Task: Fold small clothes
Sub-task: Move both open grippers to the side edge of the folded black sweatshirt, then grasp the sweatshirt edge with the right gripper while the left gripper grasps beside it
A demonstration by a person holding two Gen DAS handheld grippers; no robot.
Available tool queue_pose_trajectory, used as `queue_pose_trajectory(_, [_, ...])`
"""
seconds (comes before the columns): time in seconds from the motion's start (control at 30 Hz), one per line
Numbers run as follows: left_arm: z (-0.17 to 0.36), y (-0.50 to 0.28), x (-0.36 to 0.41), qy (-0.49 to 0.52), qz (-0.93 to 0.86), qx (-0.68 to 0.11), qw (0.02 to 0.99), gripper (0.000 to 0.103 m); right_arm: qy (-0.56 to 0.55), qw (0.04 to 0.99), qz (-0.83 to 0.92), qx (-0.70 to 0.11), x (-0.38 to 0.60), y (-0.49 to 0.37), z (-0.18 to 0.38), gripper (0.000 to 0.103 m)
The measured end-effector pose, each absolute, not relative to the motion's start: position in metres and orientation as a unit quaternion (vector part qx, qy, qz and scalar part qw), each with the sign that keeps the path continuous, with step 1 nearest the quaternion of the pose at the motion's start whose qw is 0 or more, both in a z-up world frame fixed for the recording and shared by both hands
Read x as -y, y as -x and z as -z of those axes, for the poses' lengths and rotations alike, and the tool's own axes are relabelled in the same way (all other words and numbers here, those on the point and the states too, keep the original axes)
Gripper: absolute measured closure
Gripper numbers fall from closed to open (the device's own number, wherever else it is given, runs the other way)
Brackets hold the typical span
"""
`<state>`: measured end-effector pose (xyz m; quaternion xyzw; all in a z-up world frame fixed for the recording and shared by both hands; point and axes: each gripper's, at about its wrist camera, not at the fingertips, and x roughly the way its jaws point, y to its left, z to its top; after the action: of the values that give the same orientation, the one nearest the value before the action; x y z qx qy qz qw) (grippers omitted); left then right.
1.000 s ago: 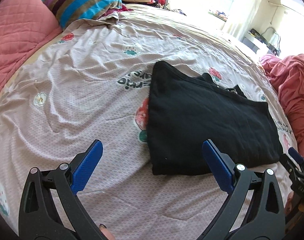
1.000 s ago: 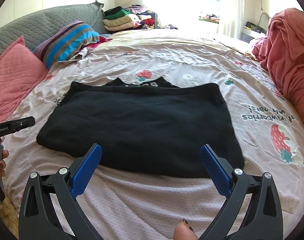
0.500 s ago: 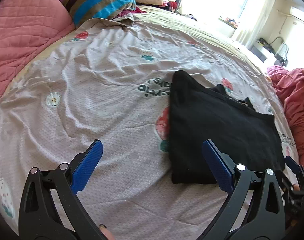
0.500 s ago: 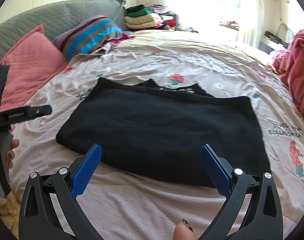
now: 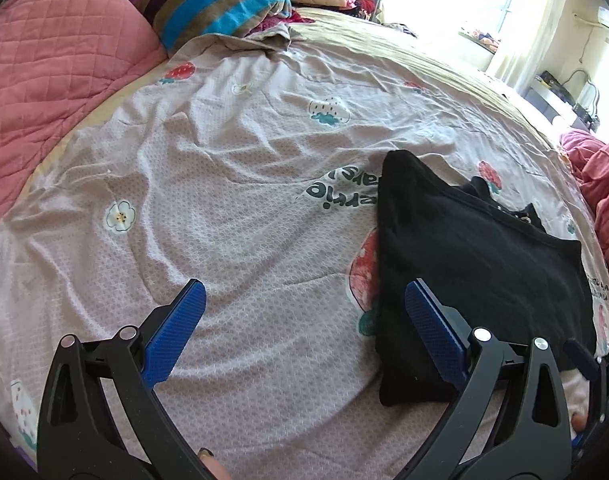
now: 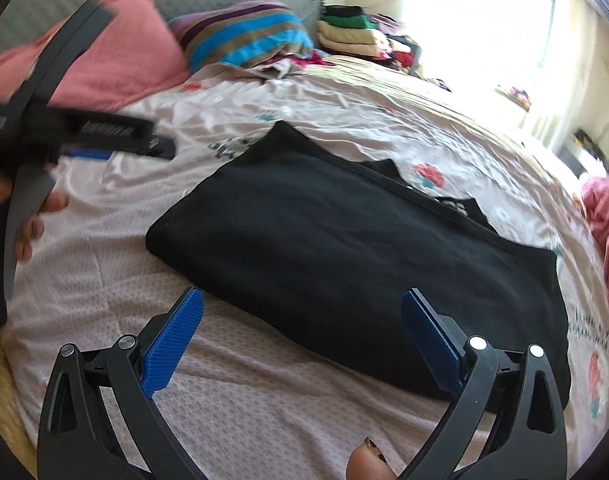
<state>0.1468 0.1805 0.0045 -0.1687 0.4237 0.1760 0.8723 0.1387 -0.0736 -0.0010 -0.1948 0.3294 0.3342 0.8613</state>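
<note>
A black garment [image 5: 476, 268] lies folded flat on the bed, with a second layer peeking out at its far edge. In the right wrist view the garment [image 6: 344, 256] fills the middle. My left gripper [image 5: 304, 320] is open and empty above the bare sheet, left of the garment's near corner. My right gripper [image 6: 302, 328] is open and empty, hovering over the garment's near edge. The left gripper also shows blurred at the left of the right wrist view [image 6: 104, 136].
The bed sheet [image 5: 224, 200] is pinkish with strawberry prints and wrinkles. A pink quilted pillow [image 5: 52, 56] and a striped pillow [image 5: 216, 4] lie at the head. Folded clothes [image 6: 344, 32] are stacked behind. A pink blanket [image 5: 604, 184] lies at the right.
Both grippers have swung left, so the garment has shifted right in both views. The left gripper has come further into the right wrist view. Both stay open.
</note>
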Motion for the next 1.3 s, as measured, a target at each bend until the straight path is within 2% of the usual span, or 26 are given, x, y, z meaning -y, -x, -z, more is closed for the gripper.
queue_pose_trajectory(0.37, [0.004, -0.177, -0.183, 0.159, -0.181, -0.432, 0.869, 0.010, 0.270, 0.842, -0.343, -0.318, 0.040, -0.135, 0.026, 0.004])
queue_pose_trajectory(0.7, [0.003, -0.209, -0.204, 0.193, -0.173, -0.422, 0.868, 0.010, 0.322, 0.839, -0.322, -0.297, 0.004, -0.151, 0.041, 0.004])
queue_pose_trajectory(1.07, [0.010, -0.229, -0.206, 0.203, -0.151, -0.435, 0.864, 0.010, 0.350, 0.853, -0.306, -0.237, -0.015, -0.151, 0.038, 0.007])
queue_pose_trajectory(1.23, [0.014, -0.237, -0.203, 0.219, -0.124, -0.441, 0.862, 0.010, 0.332, 0.861, -0.319, -0.216, -0.004, -0.146, 0.029, 0.038])
queue_pose_trajectory(1.3, [0.016, -0.239, -0.201, 0.233, -0.110, -0.444, 0.858, 0.010, 0.325, 0.861, -0.327, -0.213, 0.001, -0.145, 0.026, 0.066])
